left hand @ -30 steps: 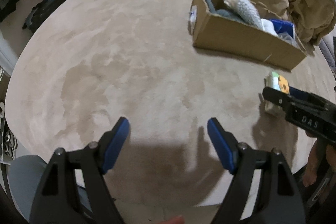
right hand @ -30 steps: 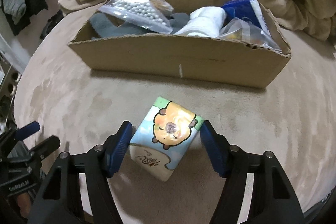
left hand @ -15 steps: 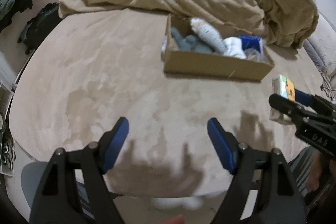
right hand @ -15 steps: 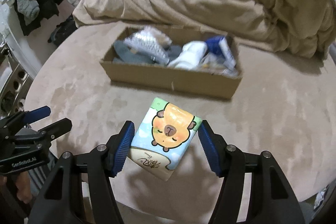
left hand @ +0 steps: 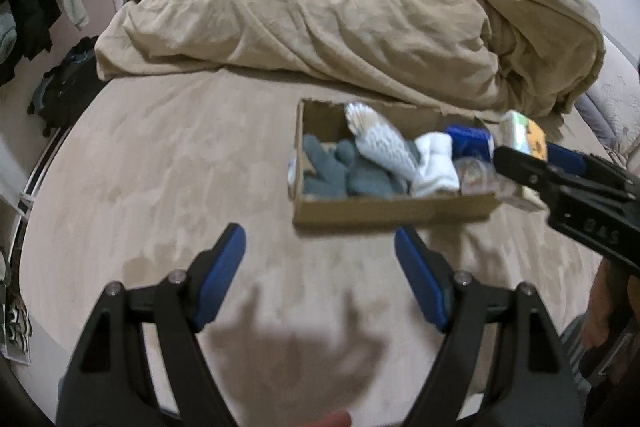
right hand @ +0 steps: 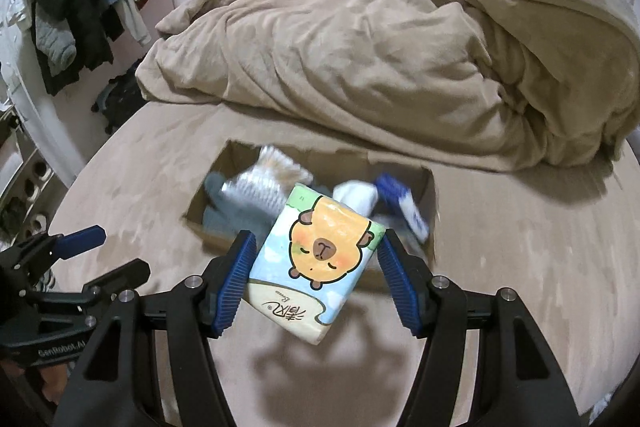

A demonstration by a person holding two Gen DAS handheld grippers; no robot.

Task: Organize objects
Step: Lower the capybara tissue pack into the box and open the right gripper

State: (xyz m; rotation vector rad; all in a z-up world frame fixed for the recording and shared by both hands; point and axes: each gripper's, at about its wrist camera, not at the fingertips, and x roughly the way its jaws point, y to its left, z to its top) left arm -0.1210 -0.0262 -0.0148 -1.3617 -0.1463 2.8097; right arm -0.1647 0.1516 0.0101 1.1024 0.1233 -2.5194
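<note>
My right gripper [right hand: 314, 271] is shut on a tissue pack with a cartoon capybara [right hand: 316, 259] and holds it in the air above the near edge of a cardboard box [right hand: 428, 183]. The pack also shows in the left wrist view [left hand: 522, 137], over the box's right end. The box [left hand: 392, 213] holds grey socks [left hand: 340, 173], a bag of white beads [left hand: 384, 143], a white roll [left hand: 436, 163] and a blue pack [left hand: 470, 143]. My left gripper [left hand: 320, 275] is open and empty, raised above the bed, near and left of the box.
A crumpled tan duvet [left hand: 340, 23] lies across the far half of the bed. The beige sheet [left hand: 160, 167] stretches left of the box. Clothes hang on a rack [right hand: 88, 7] at the left wall. Dark bags [left hand: 64, 87] sit on the floor.
My right gripper has lifted the tissue pack off the bed and carried it up over the box. Both grippers have risen, so the box looks smaller and farther.
</note>
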